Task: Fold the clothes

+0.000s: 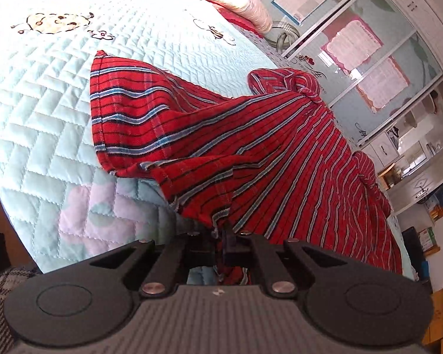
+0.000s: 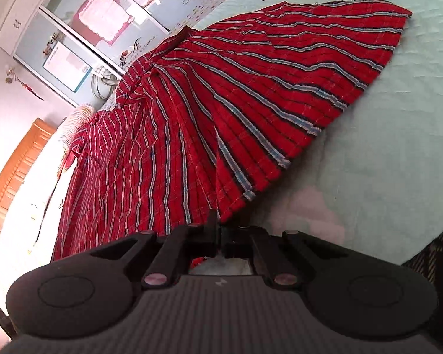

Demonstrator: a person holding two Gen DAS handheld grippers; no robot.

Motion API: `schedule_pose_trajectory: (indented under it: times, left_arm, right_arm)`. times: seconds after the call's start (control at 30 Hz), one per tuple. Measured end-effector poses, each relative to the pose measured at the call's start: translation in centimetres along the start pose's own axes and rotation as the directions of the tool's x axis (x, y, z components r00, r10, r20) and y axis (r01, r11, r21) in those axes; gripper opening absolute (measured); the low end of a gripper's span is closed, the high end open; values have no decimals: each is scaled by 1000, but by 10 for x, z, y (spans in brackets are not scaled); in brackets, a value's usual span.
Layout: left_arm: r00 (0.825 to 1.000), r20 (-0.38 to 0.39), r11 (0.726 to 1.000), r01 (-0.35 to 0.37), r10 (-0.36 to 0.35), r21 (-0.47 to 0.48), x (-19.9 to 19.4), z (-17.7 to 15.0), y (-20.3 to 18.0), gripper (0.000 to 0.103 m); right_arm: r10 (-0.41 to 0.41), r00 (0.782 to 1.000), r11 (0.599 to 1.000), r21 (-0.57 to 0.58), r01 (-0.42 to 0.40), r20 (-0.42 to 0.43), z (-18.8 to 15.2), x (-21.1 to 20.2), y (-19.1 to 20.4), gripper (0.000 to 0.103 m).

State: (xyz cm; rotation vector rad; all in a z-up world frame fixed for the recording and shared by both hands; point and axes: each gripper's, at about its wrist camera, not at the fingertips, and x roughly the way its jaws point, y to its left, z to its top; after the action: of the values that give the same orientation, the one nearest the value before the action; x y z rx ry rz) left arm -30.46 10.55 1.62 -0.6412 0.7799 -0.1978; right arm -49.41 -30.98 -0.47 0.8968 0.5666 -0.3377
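A red shirt (image 1: 251,135) with blue, white and dark stripes lies on a pale blue quilted bed cover (image 1: 44,112). In the left wrist view my left gripper (image 1: 223,233) is shut on the shirt's hem, and the cloth rises in taut folds from the bed to the jaws. The collar end (image 1: 292,82) lies crumpled toward the far edge. In the right wrist view the same shirt (image 2: 221,103) fans out from my right gripper (image 2: 220,230), which is shut on another point of its hem. The lifted edge casts a shadow on the bed cover (image 2: 384,162).
A pillow (image 1: 245,3) lies at the head of the bed, with an orange wooden headboard (image 2: 11,174) behind. A wardrobe with glass sliding doors (image 1: 369,44) stands past the far side of the bed. Shelves with small items (image 1: 410,171) stand beside it.
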Motion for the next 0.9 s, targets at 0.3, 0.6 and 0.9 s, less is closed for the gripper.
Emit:
schedule_pose_trajectory:
  times: [0.3,0.6,0.9]
  left_arm:
    - [1000,0,1000,-16,16,6,-6,-3,1,3]
    - [999,-3,998,-47,47,41,-4,-4,-8,3]
    - [998,-11,998,-57,57,42,-5,-4,-9,3]
  right_arm:
    - [95,988,961,250,-122,119,17,-10,-46,23]
    - [8,987,977,211,-42,160,42,0,-46,0]
    - [-78,986,992,105,62,150,34,-16,-40,0]
